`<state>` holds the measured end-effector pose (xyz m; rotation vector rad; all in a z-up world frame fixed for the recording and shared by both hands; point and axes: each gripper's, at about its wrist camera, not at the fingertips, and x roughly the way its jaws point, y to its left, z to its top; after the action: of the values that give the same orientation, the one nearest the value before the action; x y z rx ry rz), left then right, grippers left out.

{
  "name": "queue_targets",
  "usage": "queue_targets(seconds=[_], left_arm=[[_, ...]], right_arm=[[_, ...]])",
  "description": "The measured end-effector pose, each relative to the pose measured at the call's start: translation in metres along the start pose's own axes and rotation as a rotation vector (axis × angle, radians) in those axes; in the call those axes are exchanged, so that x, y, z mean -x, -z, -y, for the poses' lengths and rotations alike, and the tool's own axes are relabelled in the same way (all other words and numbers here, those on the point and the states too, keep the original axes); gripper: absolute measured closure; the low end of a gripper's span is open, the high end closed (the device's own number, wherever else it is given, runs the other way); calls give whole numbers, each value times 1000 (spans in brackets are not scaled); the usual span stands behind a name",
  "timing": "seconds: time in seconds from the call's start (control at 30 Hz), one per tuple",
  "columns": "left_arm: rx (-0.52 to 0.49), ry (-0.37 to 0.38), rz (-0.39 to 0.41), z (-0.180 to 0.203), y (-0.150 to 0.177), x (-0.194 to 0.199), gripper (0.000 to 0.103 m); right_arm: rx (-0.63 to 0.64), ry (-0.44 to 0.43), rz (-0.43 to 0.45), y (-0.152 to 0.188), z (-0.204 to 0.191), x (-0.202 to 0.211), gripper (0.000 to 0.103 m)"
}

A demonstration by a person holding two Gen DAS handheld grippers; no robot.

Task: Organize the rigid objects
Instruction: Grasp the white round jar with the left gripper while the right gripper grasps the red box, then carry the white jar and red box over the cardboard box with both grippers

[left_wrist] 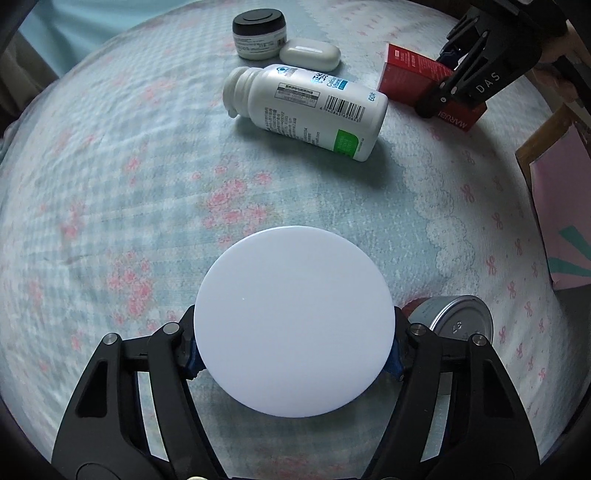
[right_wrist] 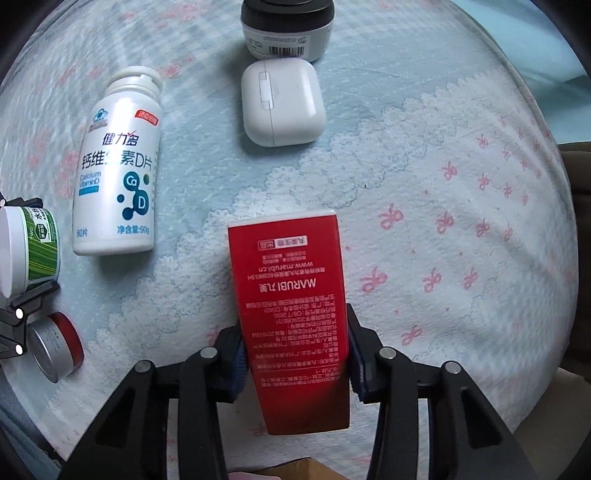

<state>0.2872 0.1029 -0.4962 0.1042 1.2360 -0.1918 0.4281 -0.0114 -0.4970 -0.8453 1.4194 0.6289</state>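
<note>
My left gripper (left_wrist: 293, 350) is shut on a white-lidded jar (left_wrist: 293, 321); the right wrist view shows its green label (right_wrist: 40, 251) at the left edge. My right gripper (right_wrist: 293, 354) is shut on a red MARUBI box (right_wrist: 291, 314), which also shows in the left wrist view (left_wrist: 410, 70) at the far right. A white calcium bottle (left_wrist: 306, 110) (right_wrist: 118, 170) lies on its side. A white earbud case (left_wrist: 310, 54) (right_wrist: 282, 101) and a black-lidded jar (left_wrist: 259, 33) (right_wrist: 288, 29) sit beyond it.
A small silver tin with a red band (left_wrist: 458, 321) (right_wrist: 55, 347) lies beside my left gripper. Everything rests on a blue bedsheet (left_wrist: 110, 184) with pink flowers. A pink box (left_wrist: 561, 214) stands at the bed's right edge.
</note>
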Motion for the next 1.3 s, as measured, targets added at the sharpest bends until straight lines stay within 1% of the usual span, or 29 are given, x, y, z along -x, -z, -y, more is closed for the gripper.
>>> queue_targets(seconds=[0.17,0.37,0.53,0.7,0.8,0.9,1.0,1.2,1.3], left_arm=[[9,7,-3,-1,3,5,35],[35,-2,8,-7,6,23,35],[63,-8,35,-13,5,52,35],[77,-12,73,-10,3,94,35],[89,-16,99,-2,1,126,35],[92,-20,124,9,-5,158,35],[73,-23,148,27,-12,191,35],[35,-30,185,79,-27,246,35],[22,-18,200,108,-35,261,35]], right_arm=[[-14,-1,3,-3,-10,1,63],[-50,-18,30,2,-21,30,65],[-117,-66,71,11,-23,62,65],[-233,-127,142,32,-23,112,65],[-294,-147,188,55,-20,143,65],[-339,-166,228,87,-18,168,65],[-370,-173,260,119,-16,195,65],[-428,-161,312,205,-7,236,65],[-461,-145,318,248,5,243,65]])
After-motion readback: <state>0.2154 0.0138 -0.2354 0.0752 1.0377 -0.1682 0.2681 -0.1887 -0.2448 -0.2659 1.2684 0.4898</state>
